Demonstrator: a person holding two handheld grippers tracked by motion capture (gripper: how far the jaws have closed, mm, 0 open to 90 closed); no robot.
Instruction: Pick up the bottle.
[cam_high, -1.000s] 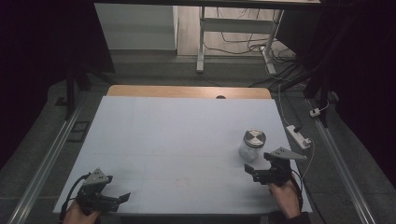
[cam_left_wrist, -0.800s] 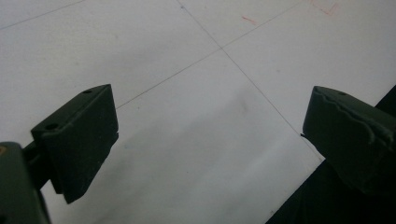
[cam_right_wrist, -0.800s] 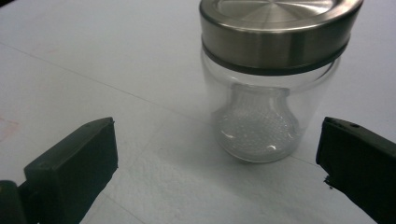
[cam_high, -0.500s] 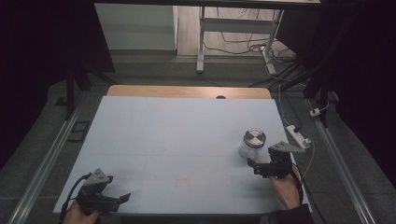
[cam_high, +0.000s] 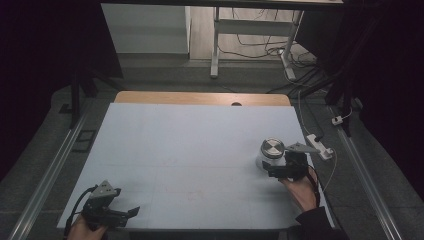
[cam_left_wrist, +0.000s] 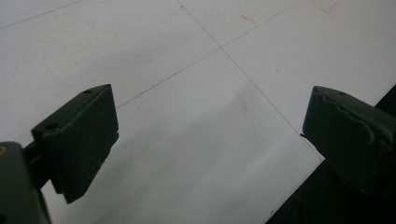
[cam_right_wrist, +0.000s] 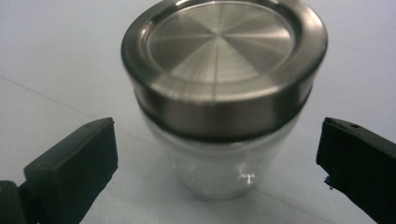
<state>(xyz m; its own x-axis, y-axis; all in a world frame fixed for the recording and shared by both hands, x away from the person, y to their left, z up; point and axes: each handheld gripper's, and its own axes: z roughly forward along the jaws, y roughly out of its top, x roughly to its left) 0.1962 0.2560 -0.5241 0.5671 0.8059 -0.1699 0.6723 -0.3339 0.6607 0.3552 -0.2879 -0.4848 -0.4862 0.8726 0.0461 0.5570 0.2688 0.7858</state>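
The table (cam_high: 190, 150) is a wide pale sheet with faint ruled lines, and I stand at its near edge with one gripper in each hand. Nearly all of it is bare, which gives me room to come at the jar from my own side without steering around anything.

The jar (cam_high: 270, 154) stands upright on the right part of the table, toward the far right edge. It is a clear glass body under a broad brushed-steel lid (cam_right_wrist: 224, 42), and the lid is on, seated level. Because the lid overhangs the glass, I judge the glass below the rim to be the better place to take it.

My right gripper (cam_high: 280, 169) sits just on my side of the jar, pointed at it. In the right gripper view the jaws stand wide apart, one to each side of the glass, with clear gaps between pads and jar: unclenched and holding nothing. I keep them spread because the jar is wide and the pads must pass round it before closing.

My left gripper (cam_high: 122, 215) rests low at the near left corner, well apart from the jar. Its jaws are spread too, with nothing but table between them in the left gripper view; parked there, it stays clear of the right hand's reach.
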